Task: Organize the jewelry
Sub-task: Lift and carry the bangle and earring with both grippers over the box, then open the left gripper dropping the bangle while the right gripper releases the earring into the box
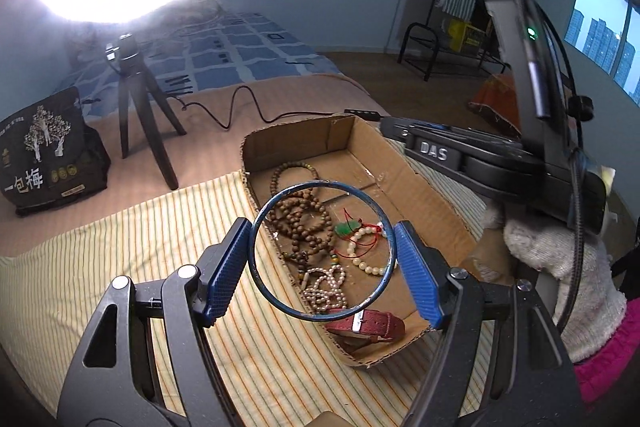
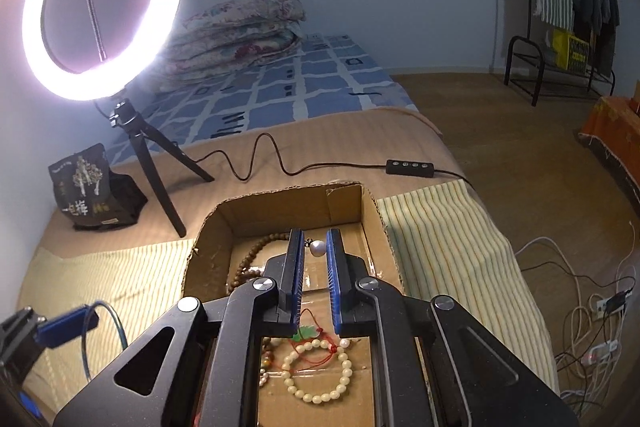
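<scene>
Left wrist view
Left tongs (image 1: 323, 258): spread wide and clamped across a thin blue bangle (image 1: 280, 301), one blue pad on each side of the ring.
Bangle's place: held in the air above the near end of the cardboard box (image 1: 436, 211), not yet in it.
Box contents: brown wooden beads (image 1: 304, 223), a pearl strand (image 1: 326, 285), a cream bead bracelet (image 1: 362, 255) with red cord and a green stone, and a red watch strap (image 1: 370, 323) at the near end.
Box's place: on the striped cloth (image 1: 80, 279) spread over the bed.

Right wrist view
Right tongs (image 2: 314, 247): nearly closed, pinching a small pearl pendant (image 2: 319, 247) at the tips (its tiny loop pokes out to the left).
Pendant's place: hanging over the far half of the box.

Step in hand: both pieces carried over the box, by my reading the drop-off stage.
Next move: lower each piece toward a bare patch of cardboard, then ease the pads apart, the pendant first since it could roll.
</scene>
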### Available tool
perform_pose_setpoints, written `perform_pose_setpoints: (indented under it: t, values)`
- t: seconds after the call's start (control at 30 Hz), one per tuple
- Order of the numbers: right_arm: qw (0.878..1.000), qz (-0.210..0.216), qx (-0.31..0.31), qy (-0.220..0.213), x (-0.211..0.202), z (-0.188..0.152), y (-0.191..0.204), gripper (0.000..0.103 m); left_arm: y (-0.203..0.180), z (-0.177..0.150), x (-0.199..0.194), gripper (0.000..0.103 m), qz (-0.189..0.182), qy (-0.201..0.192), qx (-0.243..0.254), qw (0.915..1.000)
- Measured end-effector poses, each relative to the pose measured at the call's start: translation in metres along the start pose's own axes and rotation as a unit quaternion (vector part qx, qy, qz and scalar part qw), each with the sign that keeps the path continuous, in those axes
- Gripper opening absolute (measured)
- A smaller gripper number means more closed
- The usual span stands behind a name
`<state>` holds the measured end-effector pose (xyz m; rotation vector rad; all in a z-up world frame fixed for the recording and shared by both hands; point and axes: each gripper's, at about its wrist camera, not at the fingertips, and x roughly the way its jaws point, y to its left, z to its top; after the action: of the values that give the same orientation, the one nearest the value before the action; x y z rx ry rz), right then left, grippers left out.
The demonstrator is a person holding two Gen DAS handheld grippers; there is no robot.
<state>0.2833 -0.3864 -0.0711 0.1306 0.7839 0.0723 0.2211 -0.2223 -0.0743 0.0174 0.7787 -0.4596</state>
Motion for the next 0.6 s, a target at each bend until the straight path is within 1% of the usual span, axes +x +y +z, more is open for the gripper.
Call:
perform_pose_setpoints:
  t: [0.1, 0.43, 0.6]
  values:
    - [1.0, -0.003, -0.006, 0.002, 0.0021, -0.0009, 0.0021, 0.01, -0.0038, -0.0007, 0.0019, 0.074, -0.007, 0.004, 0.002, 1.0]
    - [1.0, -0.005, 0.009, 0.001, 0.0047, -0.0017, -0.0032, 0.01, -0.0079, -0.0018, 0.0043, 0.074, -0.018, 0.005, 0.001, 0.9998]
    - [1.0, -0.007, 0.006, 0.004, 0.0053, -0.0017, -0.0023, 0.01, -0.0094, -0.0019, 0.0049, 0.074, -0.023, 0.008, 0.005, 0.9997]
